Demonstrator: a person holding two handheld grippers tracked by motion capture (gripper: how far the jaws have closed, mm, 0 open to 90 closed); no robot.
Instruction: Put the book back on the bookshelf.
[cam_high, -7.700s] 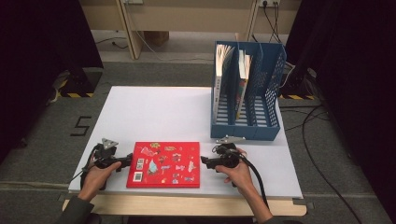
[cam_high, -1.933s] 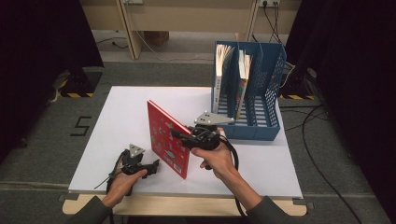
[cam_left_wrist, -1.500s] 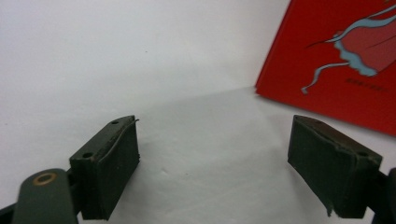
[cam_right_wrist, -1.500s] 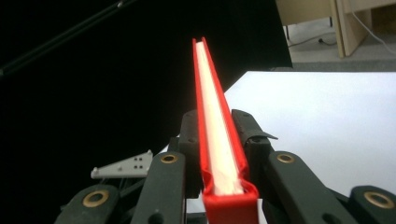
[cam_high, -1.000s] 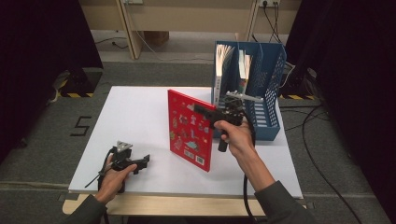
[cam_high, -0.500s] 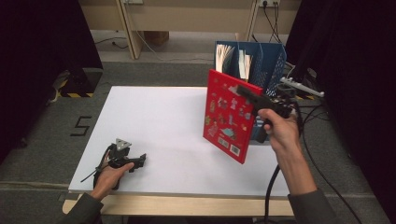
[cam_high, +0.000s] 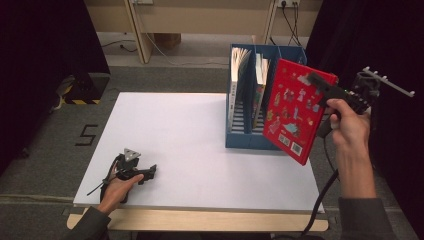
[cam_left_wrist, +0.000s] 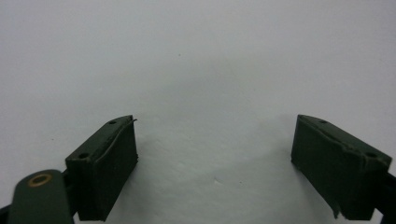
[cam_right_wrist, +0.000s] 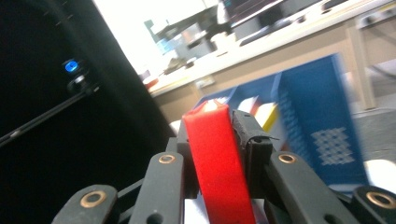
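Red hardcover picture book (cam_high: 295, 111), clamped by one edge in the right hand-held gripper (cam_high: 320, 85) at right of frame, could snag the blue slotted file rack (cam_high: 244, 140) if lowered tilted.

The rack (cam_high: 260, 107) stands at the far right of the table (cam_high: 190, 145) and blocks that corner. Its left and middle slots already hold books (cam_high: 242, 60), so little room is left there; the right slot sits behind the red book (cam_high: 296, 111), which hangs tilted in the air just right of the rack, clamped in the right gripper (cam_high: 322, 86). Left of the rack the tabletop lies bare up to the left gripper (cam_high: 142, 173), resting wide open near the front edge.
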